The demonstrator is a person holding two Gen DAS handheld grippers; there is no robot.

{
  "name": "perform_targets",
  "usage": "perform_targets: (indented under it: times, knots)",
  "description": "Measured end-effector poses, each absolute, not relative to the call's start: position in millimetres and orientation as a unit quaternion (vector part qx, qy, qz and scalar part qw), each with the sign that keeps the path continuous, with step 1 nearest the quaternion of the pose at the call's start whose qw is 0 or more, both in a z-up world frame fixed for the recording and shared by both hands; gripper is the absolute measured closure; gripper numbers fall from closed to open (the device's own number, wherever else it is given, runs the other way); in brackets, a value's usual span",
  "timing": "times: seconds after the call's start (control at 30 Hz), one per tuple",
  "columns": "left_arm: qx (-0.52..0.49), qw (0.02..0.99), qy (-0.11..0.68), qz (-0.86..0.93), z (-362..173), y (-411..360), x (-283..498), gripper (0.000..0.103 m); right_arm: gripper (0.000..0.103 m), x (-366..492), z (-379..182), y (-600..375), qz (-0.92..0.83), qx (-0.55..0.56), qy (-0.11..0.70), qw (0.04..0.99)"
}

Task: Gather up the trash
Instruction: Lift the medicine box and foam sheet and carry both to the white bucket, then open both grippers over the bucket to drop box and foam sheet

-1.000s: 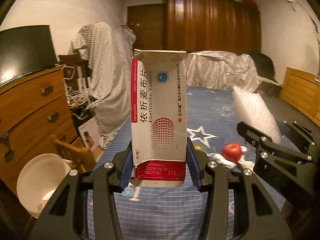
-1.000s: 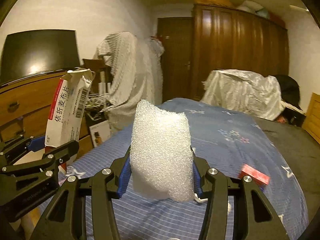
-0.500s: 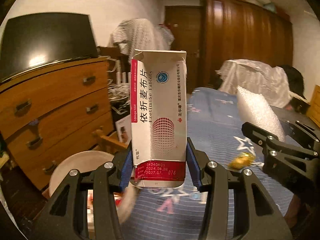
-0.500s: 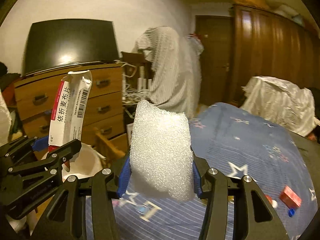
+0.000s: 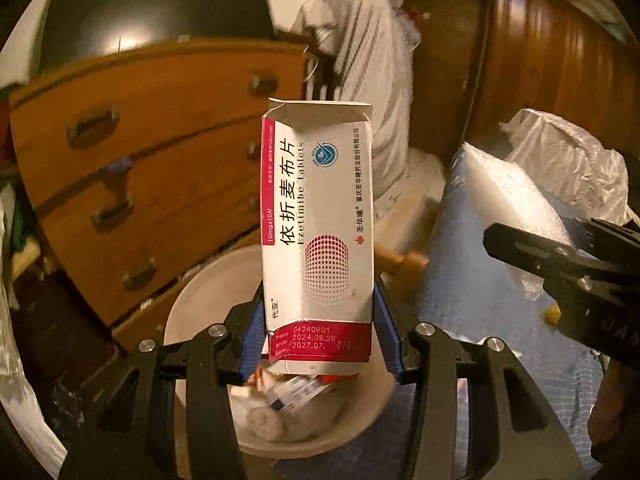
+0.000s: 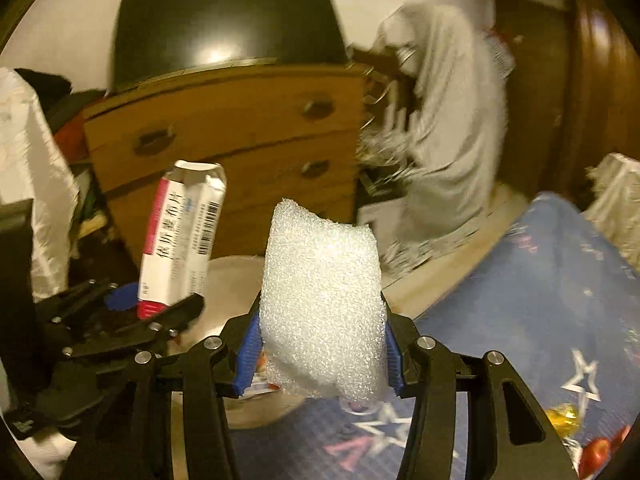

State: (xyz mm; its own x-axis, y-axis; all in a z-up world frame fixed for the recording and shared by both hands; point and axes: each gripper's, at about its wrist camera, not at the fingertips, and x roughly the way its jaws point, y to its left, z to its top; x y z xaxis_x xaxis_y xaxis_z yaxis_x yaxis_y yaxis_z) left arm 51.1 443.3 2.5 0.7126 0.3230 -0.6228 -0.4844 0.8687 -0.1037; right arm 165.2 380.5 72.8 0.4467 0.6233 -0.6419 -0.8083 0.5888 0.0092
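Left gripper (image 5: 318, 344) holds a tablet box (image 5: 318, 236) upright, jaws clamped on the box's lower sides near the red date band; the top flap stands open. The box sits directly above a white basin (image 5: 192, 312) on the floor beside the bed (image 5: 472, 280).

Right gripper (image 6: 320, 354) holds a white foam piece (image 6: 322, 304) upright, jaws clamped on its lower sides. It is positioned over the bed edge, just beside the basin (image 6: 236, 276).

The basin contains crumpled white waste and a small printed carton (image 5: 294, 394); other contents are blurred.

A wooden chest of drawers (image 5: 140, 168) stands behind the basin. A yellow wrapper (image 6: 562, 416) lies on the bed.
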Motion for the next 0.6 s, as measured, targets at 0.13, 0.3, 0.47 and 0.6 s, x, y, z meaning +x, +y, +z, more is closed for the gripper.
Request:
perform_targets:
  times: [0.13,0.3,0.47,0.6]
  knots:
    - [-0.151,0.899,0.349,0.216,-22.0,465.4,57.7,0.057,0.052,178.4,46.6,418.5,0.446,-0.162,0.347,0.809]
    - [-0.170,0.881,0.383,0.220,-50.8,484.5,58.7,0.057,0.051,191.3,12.1,454.1,0.452,-0.172,0.391,0.783]
    - [-0.175,0.873,0.397,0.224,-63.3,493.1,58.9,0.056,0.051,188.0,-12.9,457.7,0.453,-0.175,0.404,0.775]
    - [-0.177,0.872,0.397,0.224,-62.8,495.8,60.4,0.055,0.051,188.2,-18.6,453.1,0.454,-0.174,0.405,0.774]
